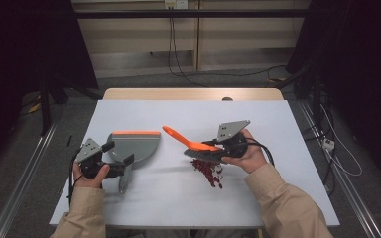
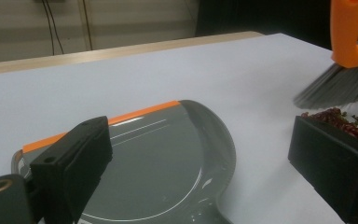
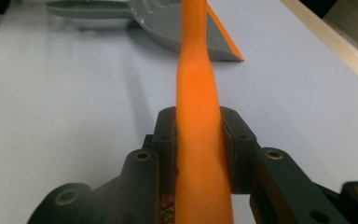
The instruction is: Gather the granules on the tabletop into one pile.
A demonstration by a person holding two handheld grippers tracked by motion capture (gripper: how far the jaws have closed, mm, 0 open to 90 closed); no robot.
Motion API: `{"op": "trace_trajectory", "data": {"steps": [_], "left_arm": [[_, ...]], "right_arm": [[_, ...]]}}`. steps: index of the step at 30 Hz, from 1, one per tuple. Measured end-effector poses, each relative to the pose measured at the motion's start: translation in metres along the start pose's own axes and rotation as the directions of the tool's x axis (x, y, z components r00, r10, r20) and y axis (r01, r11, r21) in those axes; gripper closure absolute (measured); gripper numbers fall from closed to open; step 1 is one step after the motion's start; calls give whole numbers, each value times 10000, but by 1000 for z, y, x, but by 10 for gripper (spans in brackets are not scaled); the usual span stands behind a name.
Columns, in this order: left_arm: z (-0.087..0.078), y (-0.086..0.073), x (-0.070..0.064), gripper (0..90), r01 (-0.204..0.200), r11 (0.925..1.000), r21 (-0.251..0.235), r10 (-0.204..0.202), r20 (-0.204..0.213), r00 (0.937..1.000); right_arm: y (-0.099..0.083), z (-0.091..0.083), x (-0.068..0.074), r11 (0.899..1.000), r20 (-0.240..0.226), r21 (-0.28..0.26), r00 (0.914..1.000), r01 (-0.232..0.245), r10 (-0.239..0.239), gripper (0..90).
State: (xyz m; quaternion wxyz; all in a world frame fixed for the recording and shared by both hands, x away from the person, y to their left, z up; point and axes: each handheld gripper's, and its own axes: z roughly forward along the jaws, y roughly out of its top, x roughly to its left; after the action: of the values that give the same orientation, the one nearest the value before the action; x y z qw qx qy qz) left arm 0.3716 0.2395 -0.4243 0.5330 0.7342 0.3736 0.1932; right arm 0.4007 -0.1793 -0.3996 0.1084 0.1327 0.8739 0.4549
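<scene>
R gripper (image 3: 199,135) jaws clamp orange brush (image 3: 196,93); no labels legible.

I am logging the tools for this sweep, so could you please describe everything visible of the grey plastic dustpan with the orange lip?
The grey plastic dustpan with the orange lip lies flat on the white table, left of the red bits. Its tray looks glossy and empty, rounded toward the handle, which points at the person. The left gripper sits at that handle with its jaws apart.

My left gripper (image 1: 110,154) sits low at the table's left, jaws spread wide apart, hand (image 1: 90,173) wrapped round its body. My right gripper (image 1: 213,147) is clamped tight, right hand (image 1: 249,154) gripping from behind, both forearms coming up from below.
</scene>
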Motion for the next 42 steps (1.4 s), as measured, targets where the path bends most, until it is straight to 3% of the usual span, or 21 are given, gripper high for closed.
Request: {"op": "trace_trajectory", "data": {"steps": [2, 7, 13, 22, 28, 35, 38, 40, 42], "left_arm": [[0, 0, 0, 58, 11, 10000, 13, -11, 16, 10000], [1, 0, -1, 58, 39, 10000, -1, -39, 29, 10000], [1, 0, -1, 58, 31, 10000, -14, -31, 30, 10000], [1, 0, -1, 58, 40, 10000, -3, -40, 27, 10000], [0, 0, 0, 58, 7, 10000, 1, -7, -5, 10000], [1, 0, -1, 58, -34, 10000, 41, 34, 24, 10000], [1, 0, -1, 58, -36, 10000, -1, 36, 22, 10000], [1, 0, -1, 58, -17, 10000, 12, 17, -2, 10000], [1, 0, -1, 58, -23, 10000, 46, 23, 2, 10000]], "right_arm": [[1, -2, 2, 9995, -251, -63, 9992, -317, 315, 713], [3, -3, 10, 9983, -811, -172, 9952, -559, 543, 713], [5, -2, 16, 9987, -840, -138, 9954, -482, 469, 713], [0, 1, 23, 9967, -1085, 2, 9908, -816, 812, 713], [-3, -3, 35, 9961, -1574, 34, 9837, -877, 871, 713], [-17, -2, 49, 9946, -2270, 234, 9684, -1009, 1036, 713], [-23, 1, 47, 9937, -2365, 293, 9652, -1081, 1119, 713], [-24, 1, 42, 9956, -2215, 289, 9707, -888, 930, 713], [-25, 4, 36, 9953, -2359, 229, 9670, -938, 966, 712]]}}
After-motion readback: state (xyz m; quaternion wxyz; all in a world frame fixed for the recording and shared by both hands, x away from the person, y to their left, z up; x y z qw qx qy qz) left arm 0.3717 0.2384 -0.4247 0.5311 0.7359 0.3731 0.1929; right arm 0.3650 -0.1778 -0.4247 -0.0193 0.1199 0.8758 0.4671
